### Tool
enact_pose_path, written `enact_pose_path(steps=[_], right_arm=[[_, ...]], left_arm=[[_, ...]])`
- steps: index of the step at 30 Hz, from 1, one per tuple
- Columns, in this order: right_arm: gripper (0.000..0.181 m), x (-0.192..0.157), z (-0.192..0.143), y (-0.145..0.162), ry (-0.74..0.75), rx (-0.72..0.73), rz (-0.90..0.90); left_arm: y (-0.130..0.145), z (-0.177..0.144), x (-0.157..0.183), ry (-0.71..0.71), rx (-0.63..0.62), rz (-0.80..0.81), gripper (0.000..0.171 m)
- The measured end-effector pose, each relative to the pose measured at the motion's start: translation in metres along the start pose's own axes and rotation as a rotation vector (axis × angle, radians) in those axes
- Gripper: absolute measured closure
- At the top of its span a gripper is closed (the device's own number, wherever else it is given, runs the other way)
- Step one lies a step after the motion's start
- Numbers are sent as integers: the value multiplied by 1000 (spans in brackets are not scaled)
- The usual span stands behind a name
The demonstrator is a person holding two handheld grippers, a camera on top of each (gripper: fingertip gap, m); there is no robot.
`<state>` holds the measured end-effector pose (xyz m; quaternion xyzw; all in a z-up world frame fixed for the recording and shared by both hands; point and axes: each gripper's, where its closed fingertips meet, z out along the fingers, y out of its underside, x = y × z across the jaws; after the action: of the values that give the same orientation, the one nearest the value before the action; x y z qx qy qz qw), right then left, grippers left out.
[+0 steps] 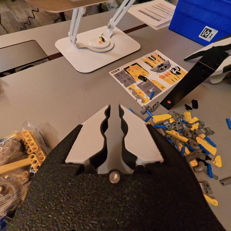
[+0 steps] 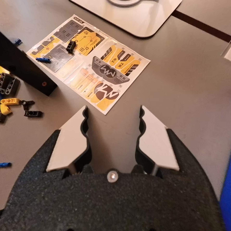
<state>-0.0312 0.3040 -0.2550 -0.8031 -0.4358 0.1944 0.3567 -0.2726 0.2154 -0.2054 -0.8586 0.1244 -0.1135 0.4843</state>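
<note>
My left gripper (image 1: 114, 106) hovers over the bare grey table (image 1: 56, 100). Its jaws stand only a narrow gap apart, with nothing between them. A loose pile of yellow, grey and blue building parts (image 1: 185, 135) lies just to its right. My right gripper (image 2: 113, 107) is wide open and empty, just short of the near edge of a sticker sheet (image 2: 90, 62). The sheet also shows in the left wrist view (image 1: 148, 77). A small black part (image 2: 71, 46) and a blue pin (image 2: 43, 59) lie on the sheet.
A long black bar (image 1: 195, 80) with an orange dot slants down beside the sheet. A white stand base (image 1: 97, 57) sits behind it. A clear bag of yellow parts (image 1: 18, 156) lies at the left, and a blue box (image 1: 200, 18) and papers (image 1: 152, 12) at the back right. Small black parts (image 2: 32, 113) lie left of my right gripper. About 25 cm separates my left fingertips from my right.
</note>
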Motion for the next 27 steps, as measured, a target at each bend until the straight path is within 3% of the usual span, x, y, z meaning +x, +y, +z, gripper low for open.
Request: enact_pose_path(steps=[27], right_arm=[[99, 0, 0, 0, 2, -1, -4]], left_arm=[[-21, -14, 7, -19, 95, 57, 160]])
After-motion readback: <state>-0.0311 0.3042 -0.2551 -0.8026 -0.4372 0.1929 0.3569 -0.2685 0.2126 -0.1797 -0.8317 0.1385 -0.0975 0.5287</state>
